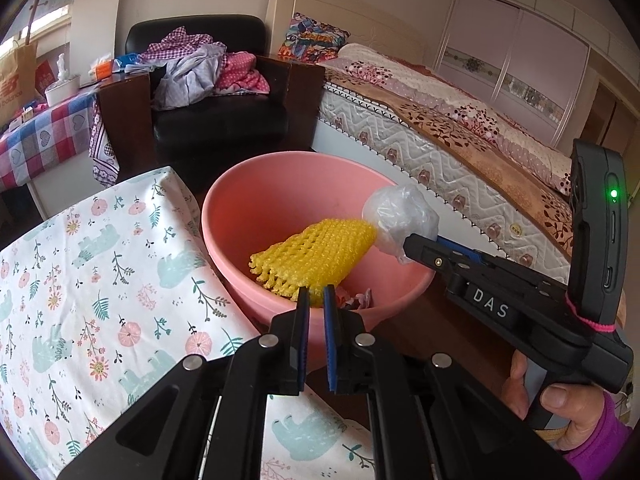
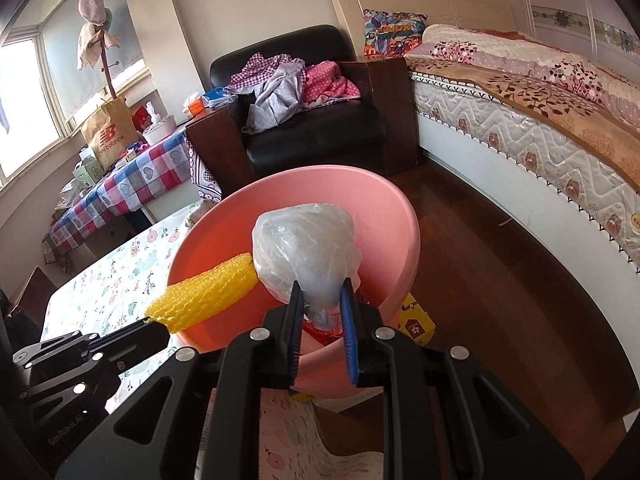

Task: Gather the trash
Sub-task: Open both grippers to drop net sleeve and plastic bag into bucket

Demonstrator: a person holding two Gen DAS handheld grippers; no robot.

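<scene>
A pink basin (image 1: 260, 200) (image 2: 380, 208) stands at the edge of a table covered with a floral cloth (image 1: 100, 280) (image 2: 120, 272). My left gripper (image 1: 316, 294) (image 2: 158, 326) is shut on a yellow foam net (image 1: 320, 248) (image 2: 208, 296), which hangs over the basin's near side. My right gripper (image 2: 322, 292) (image 1: 408, 246) is shut on a crumpled clear plastic bag (image 2: 304, 244) (image 1: 400, 220), held above the basin's right rim. Some red and white wrappers (image 1: 356, 298) lie at the basin's bottom. A hand (image 1: 560, 400) in a purple sleeve grips the right tool's handle.
A yellow box (image 2: 416, 320) pokes out beneath the basin. A bed (image 1: 440, 140) runs along the right, with wooden floor (image 2: 500, 300) between it and the table. A black armchair (image 1: 216, 120) heaped with clothes stands behind. A checked side table (image 2: 132, 180) is at the left.
</scene>
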